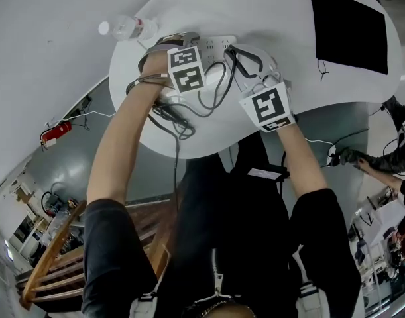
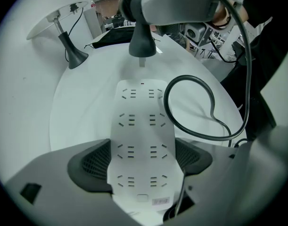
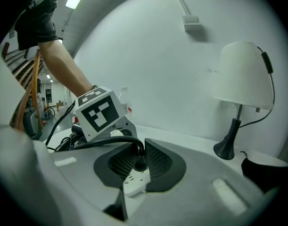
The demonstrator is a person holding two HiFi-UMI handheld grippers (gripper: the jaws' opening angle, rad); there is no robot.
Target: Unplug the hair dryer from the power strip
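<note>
Left gripper view shows the left gripper [image 2: 141,160] clamping the white power strip [image 2: 141,121] flat on the table [image 2: 82,107], while the right gripper [image 3: 139,153] pinches the black plug [image 3: 141,162] at its far end, so pull straight, without rocking.

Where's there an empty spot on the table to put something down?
The biggest bare patch of table lies between the water bottle and the black pouch, beyond the power strip. The near edge is crowded: left gripper clamping the strip, right gripper on the plug, tangled cords.
</note>
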